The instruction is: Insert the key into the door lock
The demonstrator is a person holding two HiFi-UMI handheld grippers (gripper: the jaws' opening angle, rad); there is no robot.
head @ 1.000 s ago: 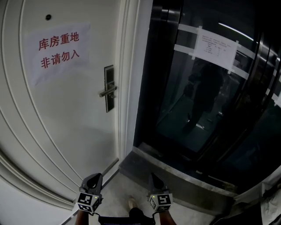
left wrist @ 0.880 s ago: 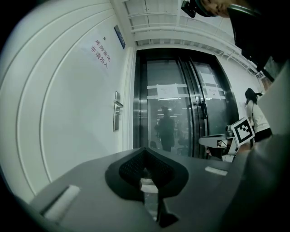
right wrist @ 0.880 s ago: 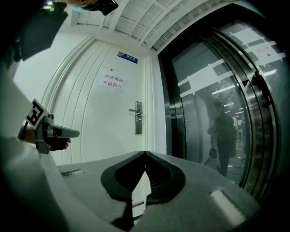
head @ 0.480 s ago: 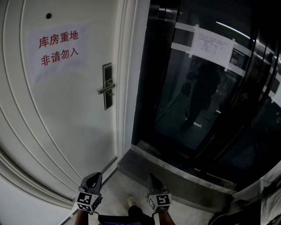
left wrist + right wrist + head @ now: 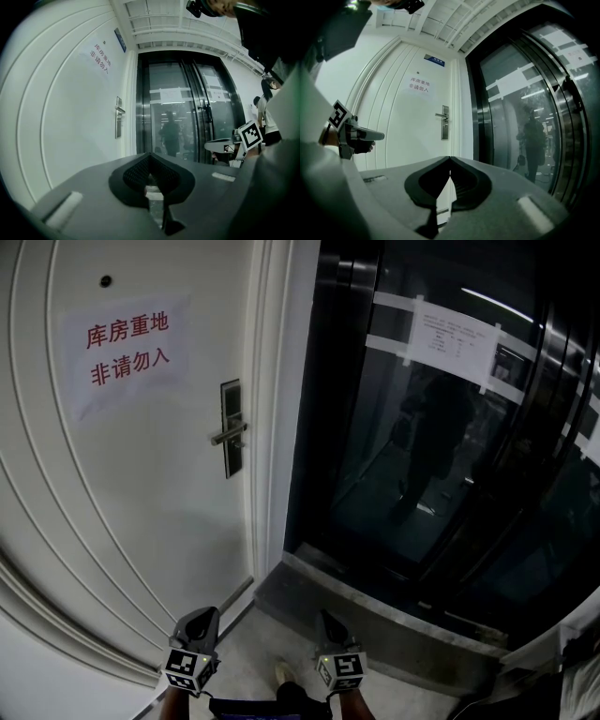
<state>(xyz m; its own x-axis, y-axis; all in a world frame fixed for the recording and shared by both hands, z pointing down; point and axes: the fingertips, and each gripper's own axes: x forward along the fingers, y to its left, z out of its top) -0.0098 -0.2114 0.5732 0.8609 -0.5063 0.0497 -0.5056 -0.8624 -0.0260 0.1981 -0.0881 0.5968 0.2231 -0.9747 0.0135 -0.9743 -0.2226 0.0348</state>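
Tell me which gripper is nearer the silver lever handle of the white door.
Left. The left gripper is below the silver lever handle; the right gripper is equally low, further right.

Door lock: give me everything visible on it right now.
The lock is a tall, narrow, dark plate, metal by its look, upright near the white door's right edge. A silvery lever handle juts roughly level from its middle. Keyhole too small to tell. Nothing touches it; the left gripper and right gripper are far off.
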